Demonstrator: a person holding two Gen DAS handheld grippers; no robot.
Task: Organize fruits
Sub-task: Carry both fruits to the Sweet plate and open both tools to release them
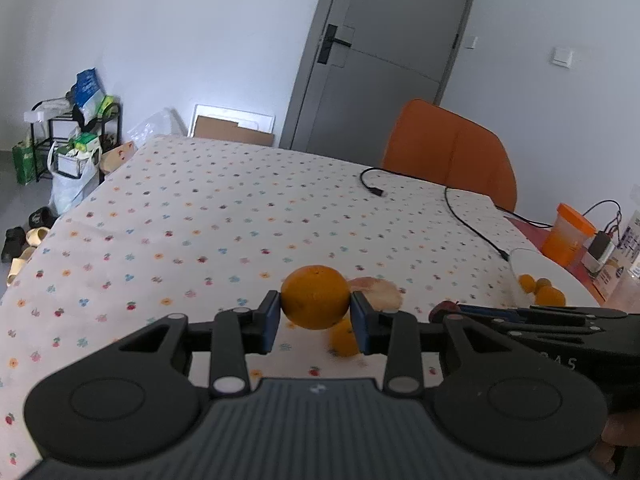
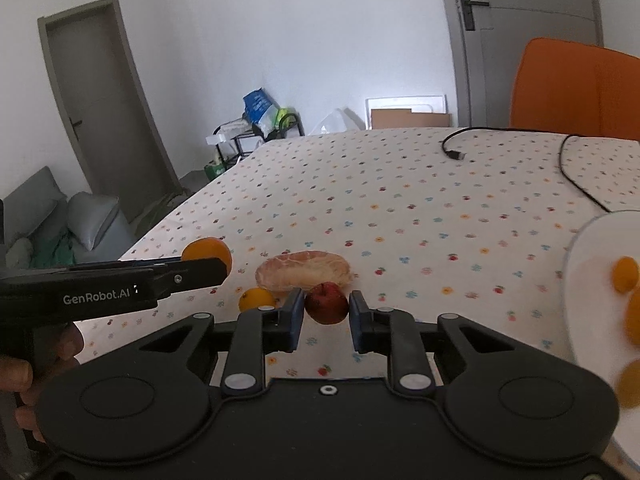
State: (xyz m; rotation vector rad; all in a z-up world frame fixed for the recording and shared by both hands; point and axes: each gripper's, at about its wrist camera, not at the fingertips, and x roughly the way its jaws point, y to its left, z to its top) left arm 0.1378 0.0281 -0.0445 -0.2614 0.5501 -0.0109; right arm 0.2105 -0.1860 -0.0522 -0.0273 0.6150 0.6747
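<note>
My left gripper (image 1: 316, 316) is shut on a round orange (image 1: 316, 298), held a little above the flowered tablecloth (image 1: 224, 216). Below it on the cloth lie a small orange (image 1: 344, 338) and a peeled pomelo piece (image 1: 378, 292). In the right wrist view, my right gripper (image 2: 326, 312) is shut on a small red apple (image 2: 326, 303), just in front of the pomelo piece (image 2: 304, 272) and right of the small orange (image 2: 256, 299). The left gripper (image 2: 222, 270) comes in from the left with its orange (image 2: 206, 254). A white plate (image 2: 592, 280) at the right holds several small oranges (image 2: 626, 274).
A black cable (image 1: 472, 228) trails across the far right of the table. An orange chair (image 1: 452, 148) stands behind it. An orange cup (image 1: 570, 236) and boxes crowd the right edge beyond the plate (image 1: 532, 260). A rack with bags (image 1: 76, 132) stands on the floor at the left.
</note>
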